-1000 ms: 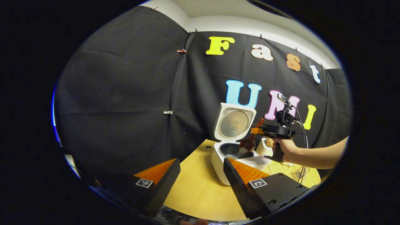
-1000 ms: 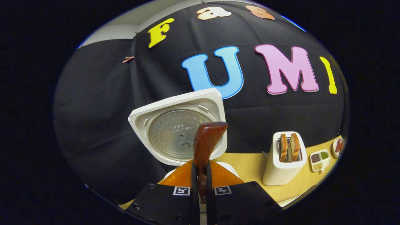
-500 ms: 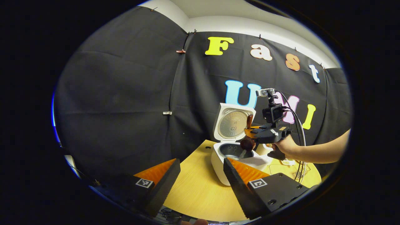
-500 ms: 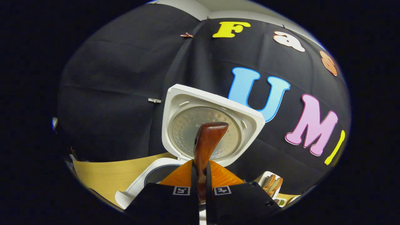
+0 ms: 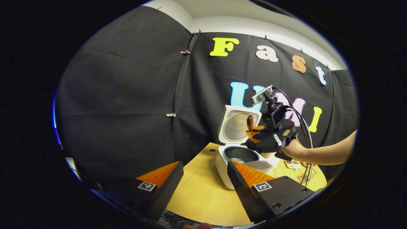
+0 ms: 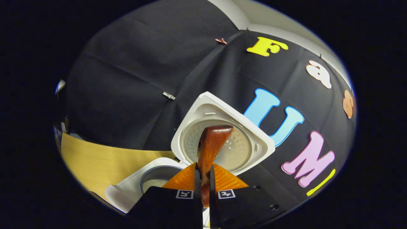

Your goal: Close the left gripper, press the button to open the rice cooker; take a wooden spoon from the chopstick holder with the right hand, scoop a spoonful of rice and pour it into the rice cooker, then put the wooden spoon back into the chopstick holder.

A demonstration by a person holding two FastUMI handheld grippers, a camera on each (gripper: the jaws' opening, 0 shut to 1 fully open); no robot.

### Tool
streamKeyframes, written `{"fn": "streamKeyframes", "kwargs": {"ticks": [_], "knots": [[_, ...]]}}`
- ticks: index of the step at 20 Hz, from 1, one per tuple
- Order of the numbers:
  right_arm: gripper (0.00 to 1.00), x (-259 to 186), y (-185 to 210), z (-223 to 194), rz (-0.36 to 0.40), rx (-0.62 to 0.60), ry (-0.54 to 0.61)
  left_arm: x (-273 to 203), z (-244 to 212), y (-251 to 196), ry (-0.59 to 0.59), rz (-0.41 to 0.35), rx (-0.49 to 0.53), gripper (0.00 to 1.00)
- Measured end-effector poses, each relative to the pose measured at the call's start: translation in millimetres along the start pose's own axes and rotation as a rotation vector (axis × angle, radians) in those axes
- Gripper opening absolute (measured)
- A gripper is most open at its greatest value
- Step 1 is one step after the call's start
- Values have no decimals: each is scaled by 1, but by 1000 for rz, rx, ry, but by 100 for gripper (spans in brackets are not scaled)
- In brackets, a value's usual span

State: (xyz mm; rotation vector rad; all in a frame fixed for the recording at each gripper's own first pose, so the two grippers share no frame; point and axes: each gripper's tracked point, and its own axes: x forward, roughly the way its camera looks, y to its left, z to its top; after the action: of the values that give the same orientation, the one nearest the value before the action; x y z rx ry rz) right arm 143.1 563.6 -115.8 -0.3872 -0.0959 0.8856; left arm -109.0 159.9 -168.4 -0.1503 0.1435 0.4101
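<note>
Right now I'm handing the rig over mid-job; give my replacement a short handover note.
Right gripper: shut on the wooden spoon, held tilted above the rice cooker.
Left gripper: open, holding nothing, low over the table in front of the cooker.
Lid stands open; some white rice lies in the inner pot.
Done: lid opened, spoon taken, rice apparently poured.
Left: put the spoon back into the chopstick holder.
</note>
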Motion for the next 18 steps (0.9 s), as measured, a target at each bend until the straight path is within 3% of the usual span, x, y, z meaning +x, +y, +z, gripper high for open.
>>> {"fn": "streamKeyframes", "kwargs": {"ticks": [2, 5, 11, 12, 13, 16, 18], "knots": [[13, 0, 2, 0, 20, 24, 0, 0, -1, -1, 3, -2, -1, 96], [13, -1, 7, 0, 77, 264, 23, 0, -2, -1, 5, -2, -3, 95], [13, -7, -32, -9, 27, 588, 59, 3, -1, -2, 5, -11, 4, 96], [9, -10, -35, -9, 27, 655, 58, 4, -1, -2, 4, -15, 6, 95], [13, -14, -42, -10, 21, 723, 51, 3, 1, -4, 3, -19, 8, 95], [13, -26, -70, -11, -15, 916, 35, 2, 3, -16, 0, -32, 15, 95], [13, -41, -89, -8, -49, 983, 5, 3, 5, -24, -3, -45, 18, 95]]}}
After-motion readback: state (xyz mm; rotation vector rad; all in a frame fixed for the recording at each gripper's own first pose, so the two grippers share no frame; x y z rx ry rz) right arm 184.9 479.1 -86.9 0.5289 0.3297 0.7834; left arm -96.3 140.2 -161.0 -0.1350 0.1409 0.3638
